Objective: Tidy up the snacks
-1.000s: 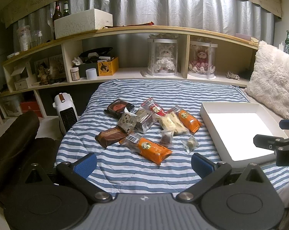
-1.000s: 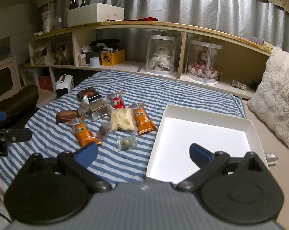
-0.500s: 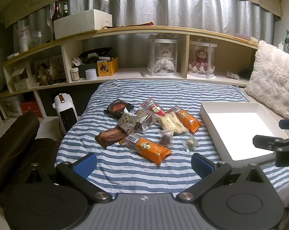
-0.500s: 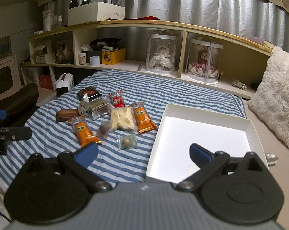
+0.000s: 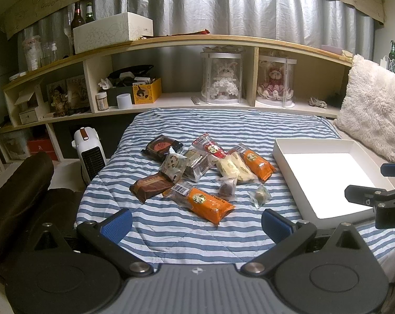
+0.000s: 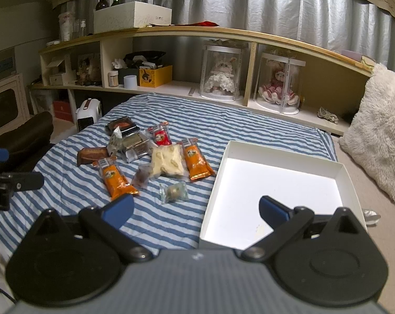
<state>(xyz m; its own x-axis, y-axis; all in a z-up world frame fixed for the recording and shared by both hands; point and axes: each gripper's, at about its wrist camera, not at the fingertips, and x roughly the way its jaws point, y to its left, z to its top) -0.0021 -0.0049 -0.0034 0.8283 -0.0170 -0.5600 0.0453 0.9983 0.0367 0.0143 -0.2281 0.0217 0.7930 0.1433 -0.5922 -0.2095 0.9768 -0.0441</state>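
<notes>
Blue-padded left gripper (image 5: 196, 221): fingers spread wide, empty, held low before the pile for a first pick.
Right gripper (image 6: 194, 209): fingers likewise wide, nothing held.
Snacks (image 5: 205, 172): clustered mid-bed, untouched.
White box (image 6: 349, 180): set empty beside them, evidently as destination.

Looking forward low over the striped bedspread (image 5: 171, 225) from left and right, both sharing snacks (image 6: 168, 162) and white box (image 6: 346, 180).

Wrapped snacks (image 5: 205, 172) clustered beside empty white box (image 5: 325, 172)
</notes>
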